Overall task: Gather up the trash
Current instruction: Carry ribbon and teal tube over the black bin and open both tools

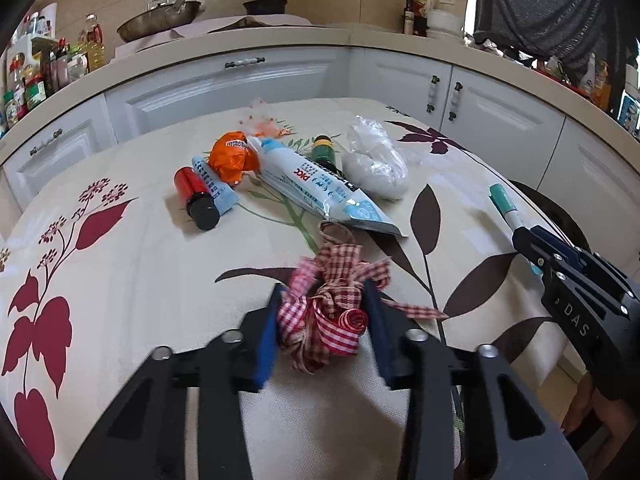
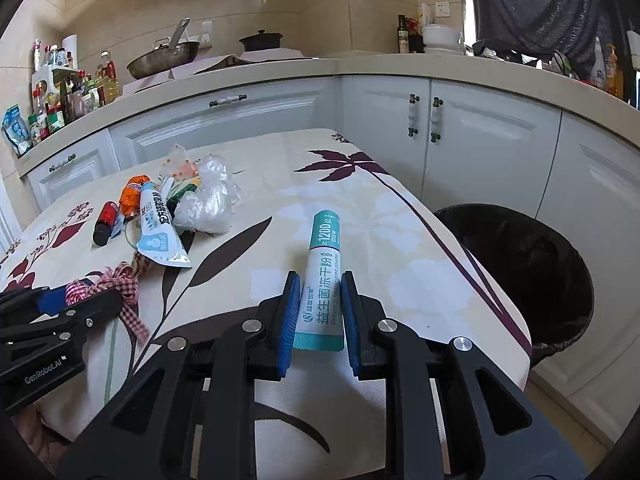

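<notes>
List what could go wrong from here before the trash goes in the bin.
1. The left gripper squeezes only the middle of the checked ribbon bundle; loose tails trail out and may snag or drag on the tablecloth.
2. The right gripper holds the teal-and-white sachet by its lower end, so it could pivot or slip before reaching the black bin.
3. Both grippers work close together and could collide.
</notes>
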Demonstrator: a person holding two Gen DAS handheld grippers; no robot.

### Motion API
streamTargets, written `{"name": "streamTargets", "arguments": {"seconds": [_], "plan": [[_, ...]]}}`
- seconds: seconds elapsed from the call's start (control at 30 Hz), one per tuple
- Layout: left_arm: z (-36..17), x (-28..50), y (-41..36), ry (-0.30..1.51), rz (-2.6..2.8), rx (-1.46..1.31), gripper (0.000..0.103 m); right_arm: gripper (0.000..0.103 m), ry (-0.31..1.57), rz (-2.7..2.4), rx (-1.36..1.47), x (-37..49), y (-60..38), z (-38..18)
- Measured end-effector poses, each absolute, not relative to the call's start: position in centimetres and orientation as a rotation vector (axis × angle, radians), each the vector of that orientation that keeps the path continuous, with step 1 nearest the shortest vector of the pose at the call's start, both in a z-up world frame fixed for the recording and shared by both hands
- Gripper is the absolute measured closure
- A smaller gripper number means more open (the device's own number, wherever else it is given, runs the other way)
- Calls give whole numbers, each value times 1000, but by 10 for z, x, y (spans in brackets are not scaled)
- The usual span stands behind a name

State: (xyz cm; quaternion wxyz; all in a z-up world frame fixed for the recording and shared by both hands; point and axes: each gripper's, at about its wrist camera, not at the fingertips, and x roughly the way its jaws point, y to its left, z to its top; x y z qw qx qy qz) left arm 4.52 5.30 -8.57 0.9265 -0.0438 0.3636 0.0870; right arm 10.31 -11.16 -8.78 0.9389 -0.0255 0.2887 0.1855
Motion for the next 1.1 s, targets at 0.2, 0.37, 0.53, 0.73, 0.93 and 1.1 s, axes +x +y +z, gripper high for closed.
{"name": "streamTargets", "arguments": {"seconds": [0.2,0.37,0.53,0.73,0.93,1.1], "plan": [[-83,40,54,726,175,-97,76,82,575,375,-52,101,-113,-84],[-76,32,56,696,185,-106,77,82,560,370,-55,98,-116,-78],[-64,26,61,664,194,-124,77,82,538,355,-63,95,-121,-70],[-49,33,53,625,179,-114,77,83,519,323,-55,99,-134,-62],[-41,51,31,604,119,-103,77,83,507,263,-42,103,-157,-56],[-33,67,5,585,62,-83,77,83,501,208,-29,109,-180,-55]]}}
